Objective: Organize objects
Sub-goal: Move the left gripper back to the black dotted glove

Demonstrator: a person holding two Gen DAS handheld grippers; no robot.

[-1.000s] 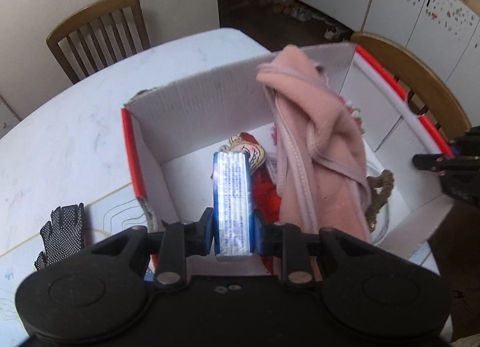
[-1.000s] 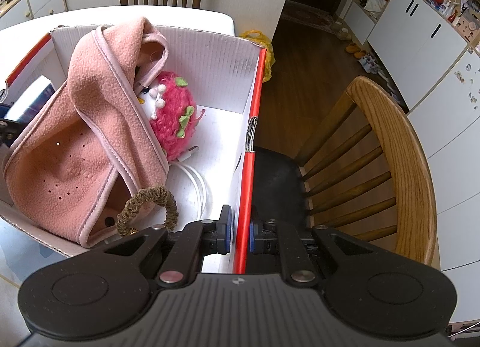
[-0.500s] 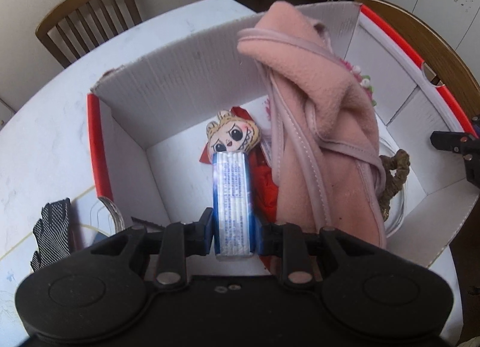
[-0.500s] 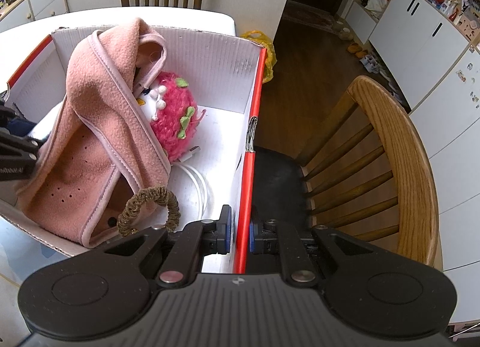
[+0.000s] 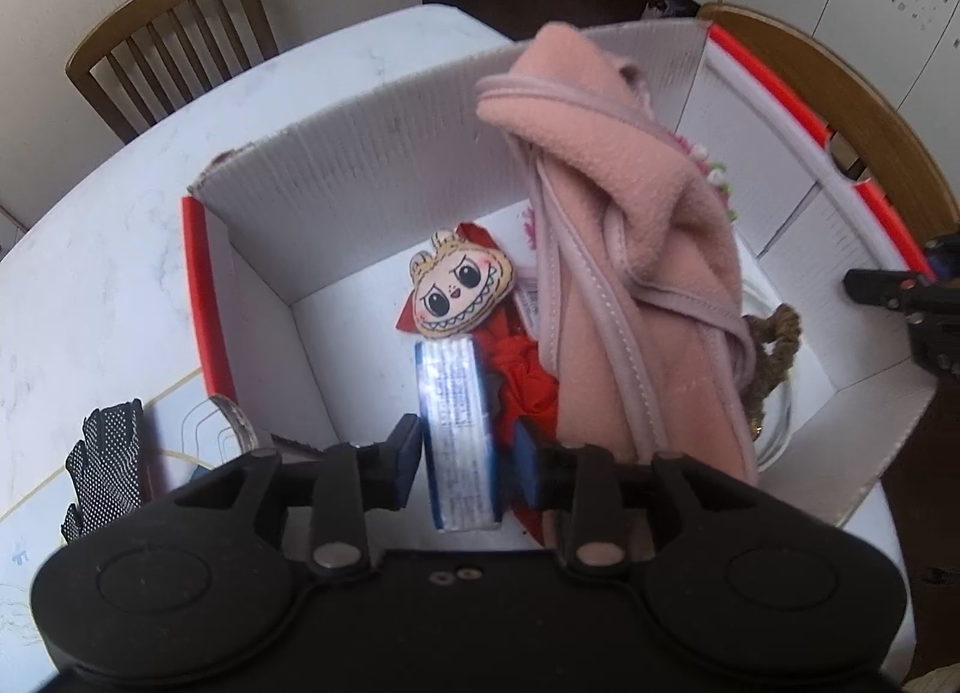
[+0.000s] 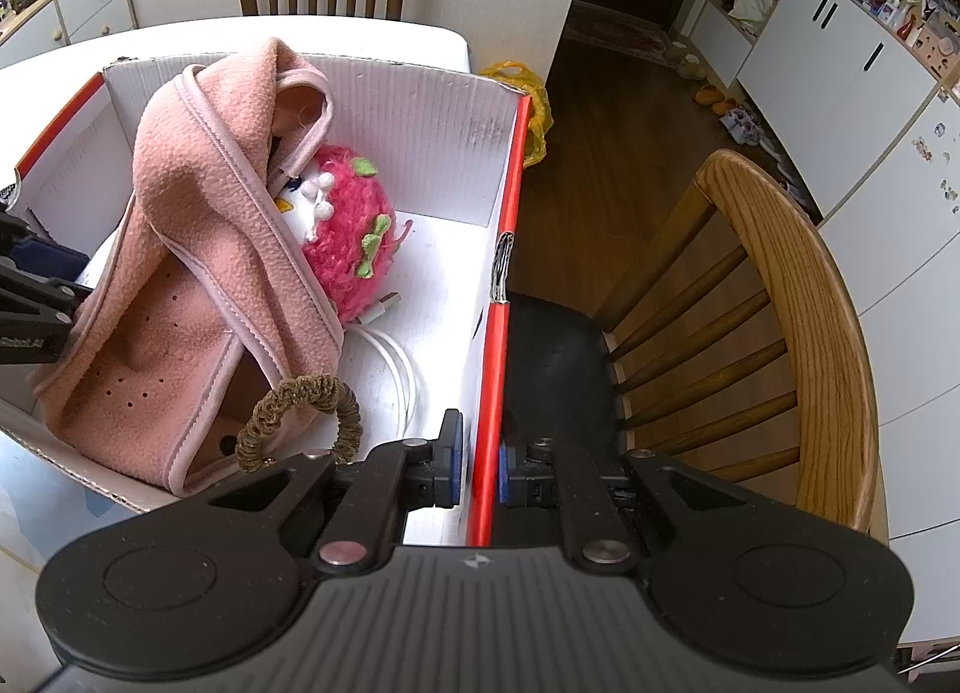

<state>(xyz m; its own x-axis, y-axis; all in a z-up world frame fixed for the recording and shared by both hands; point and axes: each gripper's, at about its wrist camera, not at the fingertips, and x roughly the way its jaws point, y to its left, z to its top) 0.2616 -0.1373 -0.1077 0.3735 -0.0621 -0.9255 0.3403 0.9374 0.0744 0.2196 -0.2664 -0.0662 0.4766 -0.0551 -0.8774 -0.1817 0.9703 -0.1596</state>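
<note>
Left gripper (image 5: 462,456) was low inside the box (image 5: 360,153), near wall. Its jaws stood apart, with a gap showing on both sides of the blue-and-white pack (image 5: 459,429), so I read the pack as let go, standing on edge on the box floor against the red cloth (image 5: 525,384). Right gripper (image 6: 480,468) sat at the near right corner, jaws straddling the red-edged box wall (image 6: 501,297); small gaps showed at both pads, so I couldn't tell whether it actually pinched the wall.

My take on the step: pull the left gripper straight back and up, no sideways drift, or a pad catches the pack and tips it onto the doll-face patch (image 5: 462,291). Right side should hold the box steady while that happens.

Count, near to far: one pack, one red cloth, one patch, one pink fleece (image 6: 198,249), one braided loop (image 6: 300,411), one white cable (image 6: 396,369), one pink plush (image 6: 351,231). Outside the box: one dotted glove (image 5: 108,465), three chairs visible.
</note>
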